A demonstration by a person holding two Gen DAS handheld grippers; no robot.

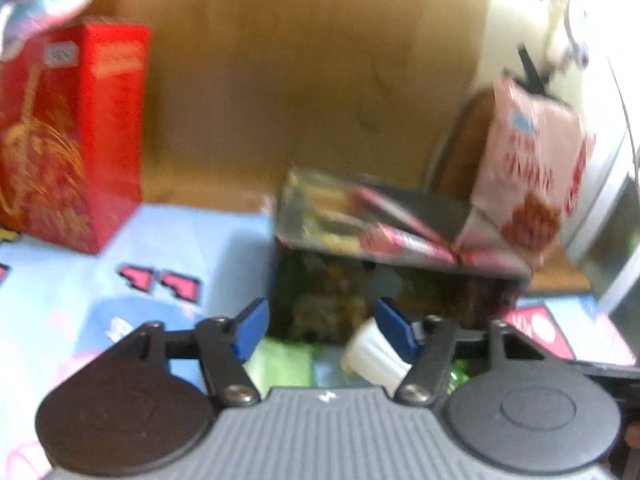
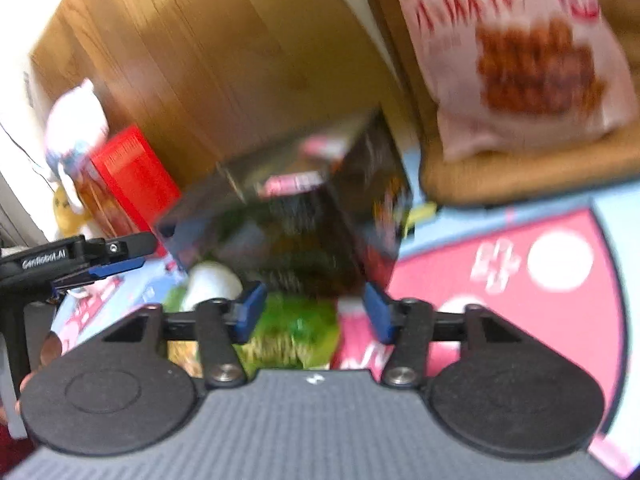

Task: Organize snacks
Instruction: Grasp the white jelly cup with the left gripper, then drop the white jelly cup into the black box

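Presently: left gripper (image 1: 322, 320) and right gripper (image 2: 316, 312) part-open, empty, above small snacks (image 2: 296, 328); close squarely, then lift into dark box (image 1: 360, 240).

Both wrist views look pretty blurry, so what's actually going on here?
A person holds a gripper in each hand over a patterned cloth strewn with snacks. The left gripper and the right gripper both have their jaws apart near a dark open box that already holds pink packets. A small white cup lies by the left gripper, green packets under the right. Neither grips anything. A pink snack bag stands behind the box, a red box off to the left.
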